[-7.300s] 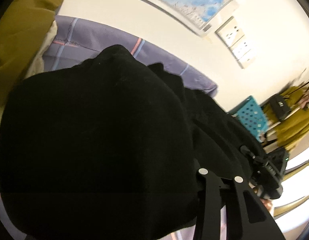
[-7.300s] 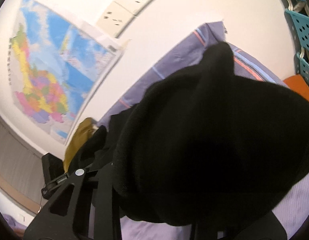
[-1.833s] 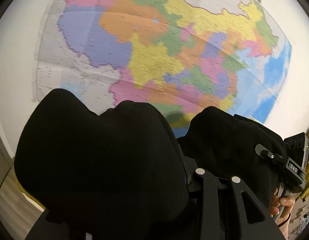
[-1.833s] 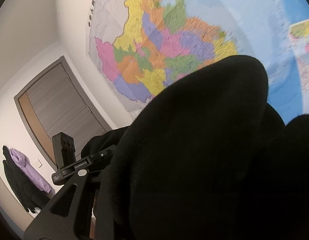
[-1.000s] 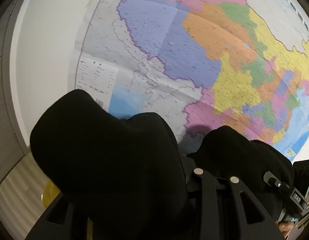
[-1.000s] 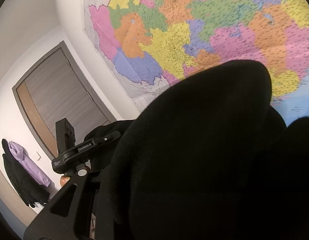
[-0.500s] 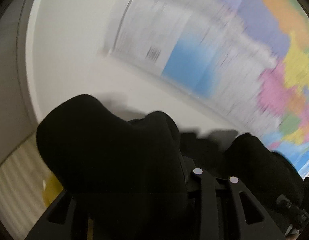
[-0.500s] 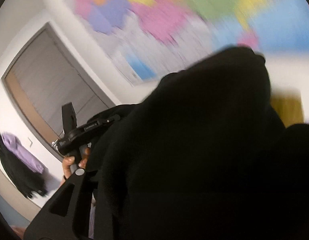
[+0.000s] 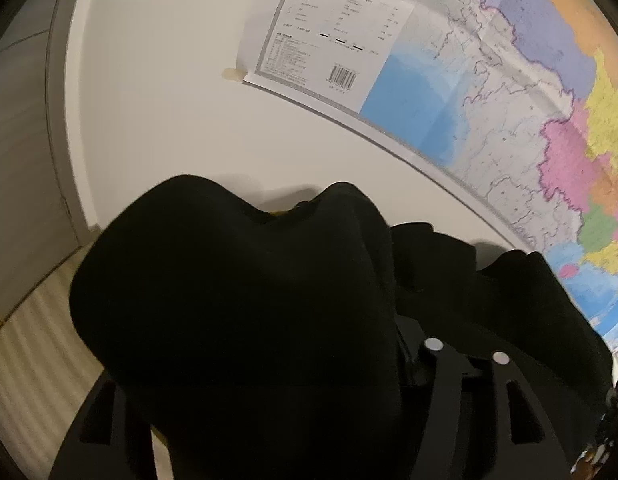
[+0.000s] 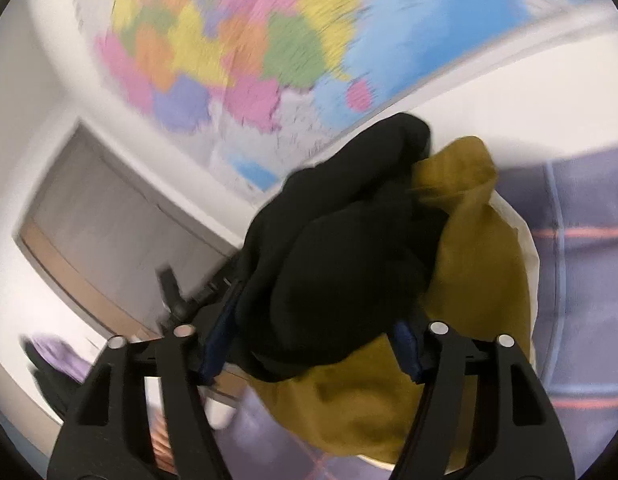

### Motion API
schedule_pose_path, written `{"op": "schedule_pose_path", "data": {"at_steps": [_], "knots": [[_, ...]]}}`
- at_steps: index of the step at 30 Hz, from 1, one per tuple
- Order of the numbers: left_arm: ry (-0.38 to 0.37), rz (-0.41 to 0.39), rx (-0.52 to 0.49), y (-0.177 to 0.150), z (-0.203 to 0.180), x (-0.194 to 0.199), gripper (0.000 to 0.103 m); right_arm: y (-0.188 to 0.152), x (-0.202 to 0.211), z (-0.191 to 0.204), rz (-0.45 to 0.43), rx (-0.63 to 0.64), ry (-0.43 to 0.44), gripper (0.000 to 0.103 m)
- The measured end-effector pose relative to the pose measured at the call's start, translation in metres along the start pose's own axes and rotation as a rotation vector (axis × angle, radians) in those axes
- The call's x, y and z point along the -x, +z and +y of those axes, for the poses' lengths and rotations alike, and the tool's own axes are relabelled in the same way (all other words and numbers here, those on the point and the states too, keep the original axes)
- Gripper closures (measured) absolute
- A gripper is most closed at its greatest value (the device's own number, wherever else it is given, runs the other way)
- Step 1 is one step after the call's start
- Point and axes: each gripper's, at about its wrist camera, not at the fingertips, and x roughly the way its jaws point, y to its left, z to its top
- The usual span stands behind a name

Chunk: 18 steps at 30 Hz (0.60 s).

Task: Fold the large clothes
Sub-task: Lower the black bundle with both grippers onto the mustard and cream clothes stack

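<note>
A black garment (image 9: 249, 312) fills the lower half of the left wrist view and covers my left gripper (image 9: 277, 380), which is shut on it; only the finger bases show. In the right wrist view my right gripper (image 10: 309, 356) stands open, its blue-padded fingers (image 10: 215, 344) wide apart. The black garment (image 10: 341, 256) lies bunched between and beyond them, resting on a mustard-yellow garment (image 10: 469, 280). The view is motion-blurred.
A large coloured wall map (image 9: 509, 72) hangs on the white wall (image 9: 157, 100). A purple plaid sheet (image 10: 581, 280) covers the bed. A grey door (image 10: 109, 208) and hanging purple clothes (image 10: 57, 356) are at the left.
Both grippers swung down from the map toward the bed. The right gripper opened and let go of the black garment, which now lies on the mustard-yellow pile. The left still holds it.
</note>
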Motion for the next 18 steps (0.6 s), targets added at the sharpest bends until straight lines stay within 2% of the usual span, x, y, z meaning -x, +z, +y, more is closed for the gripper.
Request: {"op": "schedule_pose_path", "data": {"at_steps": [1, 3, 5, 6, 7, 8, 10, 11, 14, 16, 18], "knots": [[0.009, 0.005, -0.006, 0.0, -0.001, 0.0, 0.042, 0.0, 0.003, 0.0, -0.004, -0.002, 0.012, 0.073], [0.014, 0.015, -0.004, 0.002, -0.001, -0.002, 0.041, -0.008, 0.014, 0.007, -0.004, 0.038, 0.01, 0.082], [0.027, 0.028, -0.001, 0.004, -0.001, -0.004, 0.038, -0.02, 0.022, 0.012, 0.01, 0.075, -0.004, 0.085], [0.042, 0.032, -0.009, 0.004, -0.001, -0.007, 0.033, -0.031, 0.028, 0.011, 0.012, 0.087, -0.009, 0.085], [0.062, 0.034, -0.017, 0.003, -0.002, -0.008, 0.022, -0.041, 0.031, 0.005, 0.023, 0.071, -0.022, 0.085], [0.094, 0.041, -0.025, 0.002, -0.003, -0.012, 0.017, -0.052, 0.032, -0.006, 0.06, 0.04, -0.049, 0.085], [0.124, 0.087, -0.034, -0.002, -0.004, -0.022, 0.013, -0.065, 0.027, -0.022, 0.103, -0.006, -0.065, 0.08], [0.143, 0.08, -0.047, -0.003, -0.006, -0.02, 0.013, -0.066, 0.028, -0.023, 0.097, -0.013, -0.073, 0.077], [0.208, 0.026, -0.112, -0.004, -0.015, -0.002, 0.013, -0.061, 0.038, 0.001, 0.07, 0.087, -0.139, 0.068], [0.255, -0.045, -0.138, -0.007, -0.02, 0.022, 0.013, -0.058, 0.042, 0.018, 0.049, 0.165, -0.199, 0.057], [0.276, -0.116, -0.129, -0.011, -0.02, 0.047, 0.012, -0.058, 0.053, 0.035, 0.01, 0.259, -0.316, 0.053]]}}
